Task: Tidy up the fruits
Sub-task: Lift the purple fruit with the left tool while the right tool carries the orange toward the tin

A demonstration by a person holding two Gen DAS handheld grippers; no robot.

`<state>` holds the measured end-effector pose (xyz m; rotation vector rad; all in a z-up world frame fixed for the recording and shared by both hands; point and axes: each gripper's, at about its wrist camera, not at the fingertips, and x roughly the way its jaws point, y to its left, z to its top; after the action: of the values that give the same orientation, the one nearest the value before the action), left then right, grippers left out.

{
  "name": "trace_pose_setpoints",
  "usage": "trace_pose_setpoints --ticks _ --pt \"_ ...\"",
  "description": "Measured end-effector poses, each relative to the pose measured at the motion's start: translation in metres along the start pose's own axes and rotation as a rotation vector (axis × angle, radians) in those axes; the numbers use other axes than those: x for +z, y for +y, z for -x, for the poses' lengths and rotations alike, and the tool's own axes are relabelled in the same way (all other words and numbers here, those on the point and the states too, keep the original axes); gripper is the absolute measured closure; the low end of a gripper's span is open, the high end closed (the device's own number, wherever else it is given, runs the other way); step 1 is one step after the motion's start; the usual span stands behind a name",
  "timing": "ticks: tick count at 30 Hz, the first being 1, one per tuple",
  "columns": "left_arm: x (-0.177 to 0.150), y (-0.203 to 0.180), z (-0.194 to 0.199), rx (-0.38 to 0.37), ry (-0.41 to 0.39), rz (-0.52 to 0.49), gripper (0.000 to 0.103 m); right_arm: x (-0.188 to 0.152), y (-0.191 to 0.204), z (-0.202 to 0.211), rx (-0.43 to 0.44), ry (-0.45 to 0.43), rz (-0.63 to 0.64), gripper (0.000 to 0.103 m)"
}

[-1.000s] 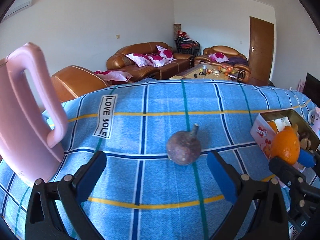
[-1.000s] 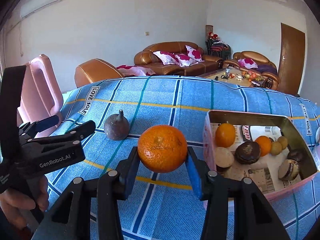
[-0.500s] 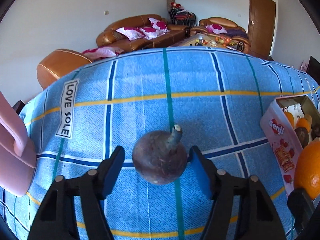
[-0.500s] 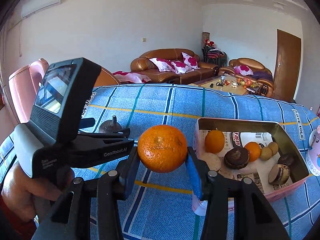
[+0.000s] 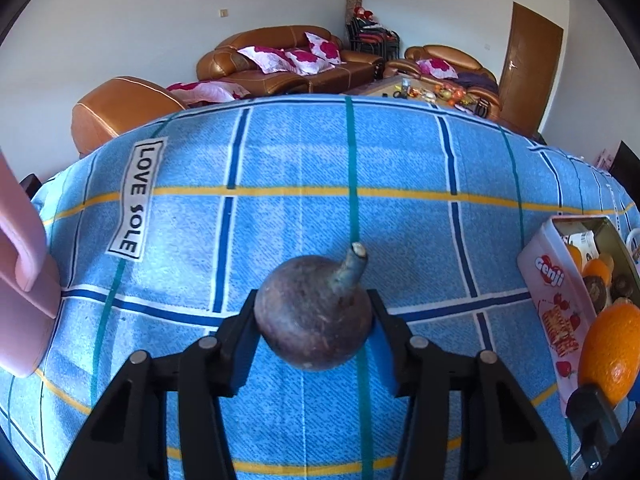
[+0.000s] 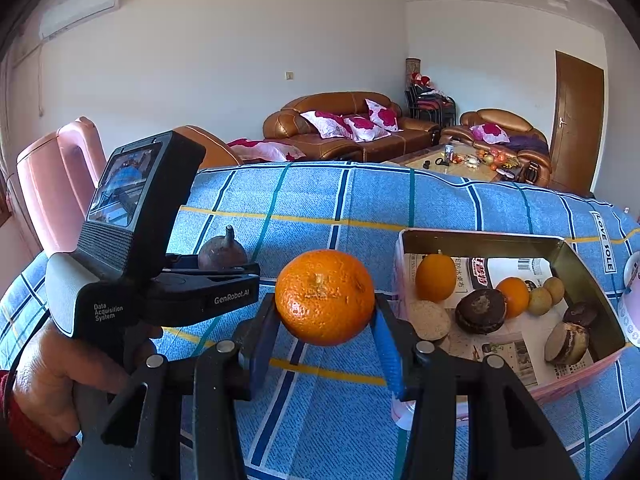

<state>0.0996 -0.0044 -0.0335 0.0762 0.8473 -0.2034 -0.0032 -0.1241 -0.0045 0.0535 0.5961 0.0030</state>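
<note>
A dark purple round fruit point(image 5: 314, 316) with a stub stem rests on the blue checked cloth point(image 5: 280, 220). My left gripper point(image 5: 313, 305) has its jaws closing on it, and both blue pads touch its sides. From the right wrist view, that fruit point(image 6: 222, 254) shows just behind the left gripper point(image 6: 236, 276). My right gripper point(image 6: 325, 314) is shut on an orange point(image 6: 325, 296) and holds it above the cloth, left of the pink tin box point(image 6: 480, 240). The same orange point(image 5: 612, 352) appears at the right edge of the left wrist view.
The tin box point(image 5: 552, 280) holds several small fruits and round pastries on newspaper. A pink chair point(image 6: 60, 176) stands at the table's left edge. A person's hand point(image 6: 44, 380) grips the left tool. A pale round object point(image 6: 630, 300) sits right of the box.
My left gripper moved forward and down to the purple fruit, and its wide-open jaws came in around it. The right gripper kept still with the orange.
</note>
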Motion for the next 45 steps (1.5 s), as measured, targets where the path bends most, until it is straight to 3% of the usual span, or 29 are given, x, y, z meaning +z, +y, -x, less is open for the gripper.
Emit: trace_pose_setpoints --ticks 15,35,45 --pt "-0.021 0.024 0.048 0.132 -0.198 0.084 0.051 -0.008 0.017 0.017 -0.007 -0.083 0.069 0.055" --pt "-0.053 0.034 0.077 0.150 -0.236 0.170 0.051 -0.012 0.037 0.032 0.004 -0.131 0.143 0.054" --pt "-0.063 0.018 0.095 0.209 -0.304 0.135 0.051 -0.018 0.035 0.041 0.010 -0.129 0.151 0.054"
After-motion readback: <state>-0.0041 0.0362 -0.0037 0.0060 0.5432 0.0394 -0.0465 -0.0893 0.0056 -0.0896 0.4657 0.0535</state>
